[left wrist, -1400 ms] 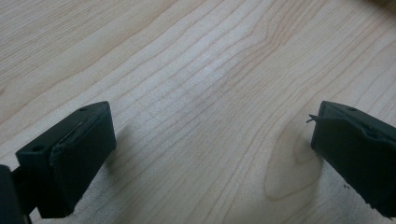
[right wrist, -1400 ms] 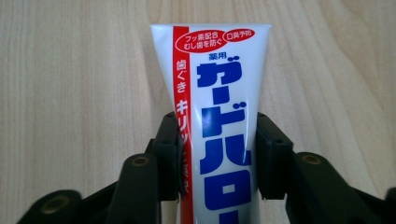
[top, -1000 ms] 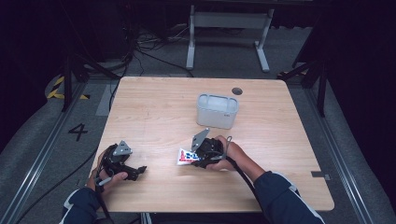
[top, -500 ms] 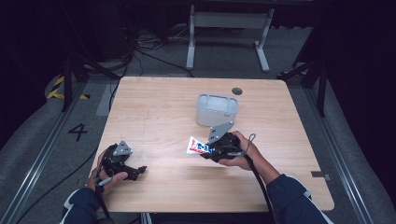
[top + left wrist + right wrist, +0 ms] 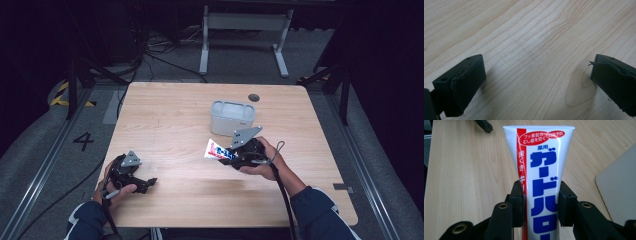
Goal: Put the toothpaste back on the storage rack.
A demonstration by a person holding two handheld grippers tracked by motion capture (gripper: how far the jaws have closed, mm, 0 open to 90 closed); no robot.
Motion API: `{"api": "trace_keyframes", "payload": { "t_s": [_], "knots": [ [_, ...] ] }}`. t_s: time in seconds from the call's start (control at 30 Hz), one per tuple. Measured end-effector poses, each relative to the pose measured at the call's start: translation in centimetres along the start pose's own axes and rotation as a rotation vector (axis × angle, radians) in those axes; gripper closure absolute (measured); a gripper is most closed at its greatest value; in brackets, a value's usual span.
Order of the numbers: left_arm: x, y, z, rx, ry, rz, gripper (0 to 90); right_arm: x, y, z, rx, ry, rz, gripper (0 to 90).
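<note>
- The right gripper [image 5: 226, 153] is clamped on a toothpaste tube [image 5: 216, 150]; in the right gripper view both black pads press the tube's sides, 1 on each edge.
- The tube [image 5: 541, 177] is white with a red stripe down 1 side and large blue Japanese letters running along its length, reading ガードハロー as far as they show.
- Near the flat crimped end, a red oval carries white writing, フッ素配合 and むし歯を防ぐ; a smaller red oval beside it reads 口臭予防, and 薬用 stands in blue just below.
- The red stripe bears white characters, 歯くき among them; the lower ones are partly hidden by a pad.
- In the high view the tube is held off the wooden table [image 5: 165, 110], its crimped end pointing toward the person's left, just in front of a grey-white container [image 5: 232, 118] that stands near the table's middle.
- The left gripper [image 5: 150, 183] rests low at the table's near left edge, held in the left hand [image 5: 120, 189]; its jaws stand wide apart with bare wood between them.
- A large 4 [image 5: 83, 141] is marked on the floor left of the table.
- A small dark round disc [image 5: 254, 97] is set in the tabletop behind the container.
</note>
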State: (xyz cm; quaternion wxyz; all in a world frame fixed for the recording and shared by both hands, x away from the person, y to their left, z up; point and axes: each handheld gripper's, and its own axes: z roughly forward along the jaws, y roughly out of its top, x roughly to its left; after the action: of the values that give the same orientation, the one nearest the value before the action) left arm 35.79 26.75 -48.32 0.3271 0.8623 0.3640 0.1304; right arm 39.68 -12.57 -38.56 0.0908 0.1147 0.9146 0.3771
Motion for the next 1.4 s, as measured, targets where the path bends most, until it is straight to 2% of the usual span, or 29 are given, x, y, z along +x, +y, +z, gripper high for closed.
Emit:
{"api": "trace_keyframes", "payload": {
  "t_s": [0.4, 0.73, 1.4],
  "knots": [
    [0.0, 0.0, 0.0, 0.0, 0.0, 0.0, 0.3, -0.5, 1.0, -0.9, -0.054, -0.024, 0.002, 63.8],
    [0.0, 0.0, 0.0, 0.0, 0.0, 0.0, 0.3, -1.4, 1.4, -1.6, -0.116, -0.047, 0.034, 63.9],
    [0.0, 0.0, 0.0, -0.001, 0.001, 0.0, 0.3, -2.5, 2.0, -2.0, -0.184, -0.089, 0.064, 63.9]
  ]
}}
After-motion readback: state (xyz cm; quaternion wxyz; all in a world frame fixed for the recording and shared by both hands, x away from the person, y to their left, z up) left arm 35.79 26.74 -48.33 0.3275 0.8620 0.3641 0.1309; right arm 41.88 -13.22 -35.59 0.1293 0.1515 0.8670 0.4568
